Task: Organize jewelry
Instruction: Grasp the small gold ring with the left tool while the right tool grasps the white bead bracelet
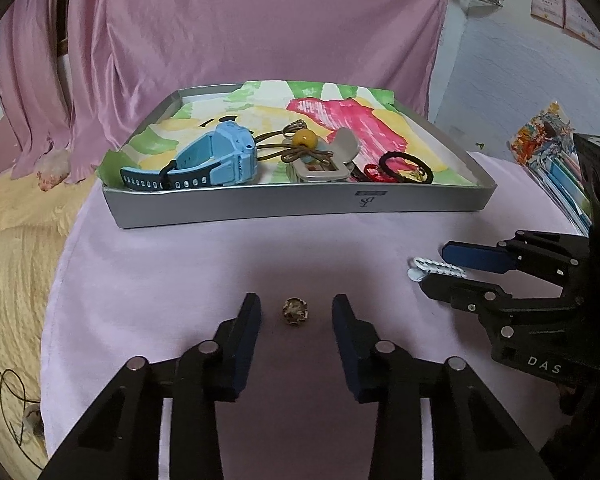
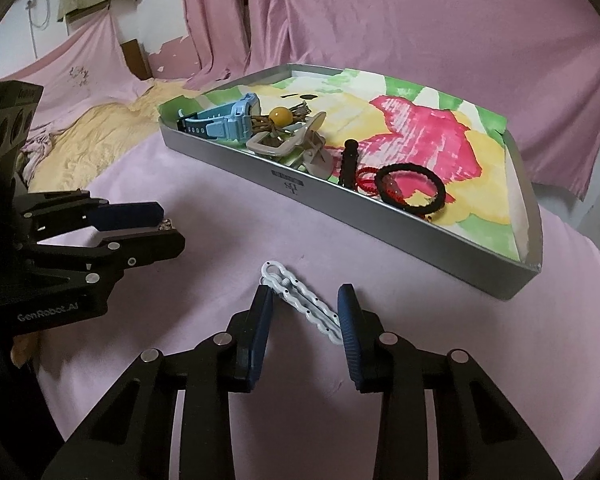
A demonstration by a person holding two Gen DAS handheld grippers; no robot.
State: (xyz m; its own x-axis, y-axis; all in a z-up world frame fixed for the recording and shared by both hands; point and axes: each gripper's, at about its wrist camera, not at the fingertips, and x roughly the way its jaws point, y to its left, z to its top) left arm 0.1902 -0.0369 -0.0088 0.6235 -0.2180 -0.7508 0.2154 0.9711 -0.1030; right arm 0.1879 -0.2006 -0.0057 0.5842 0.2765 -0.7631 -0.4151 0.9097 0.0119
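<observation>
A small gold, ring-like trinket [image 1: 295, 312] lies on the pink cloth between the fingers of my left gripper [image 1: 296, 301], which is open and not touching it. From the right wrist view that left gripper [image 2: 172, 226] straddles the trinket [image 2: 166, 224]. A white chain-shaped hair clip [image 2: 300, 300] lies diagonally between the fingers of my open right gripper [image 2: 306, 293], which in the left wrist view [image 1: 434, 268] sits around the clip [image 1: 436, 267]. The silver tray [image 1: 260, 204] holds a blue watch [image 1: 212, 156], a yellow-bead hair tie [image 1: 304, 138], a grey claw clip [image 1: 324, 168] and a black hair tie [image 1: 406, 166].
The tray [image 2: 380, 220] is lined with a painted paper and also holds a red cord [image 2: 366, 180]. A yellow blanket [image 1: 12, 240] lies off the table's left edge. Colourful packets [image 1: 548, 140] sit at the far right. Pink curtains hang behind.
</observation>
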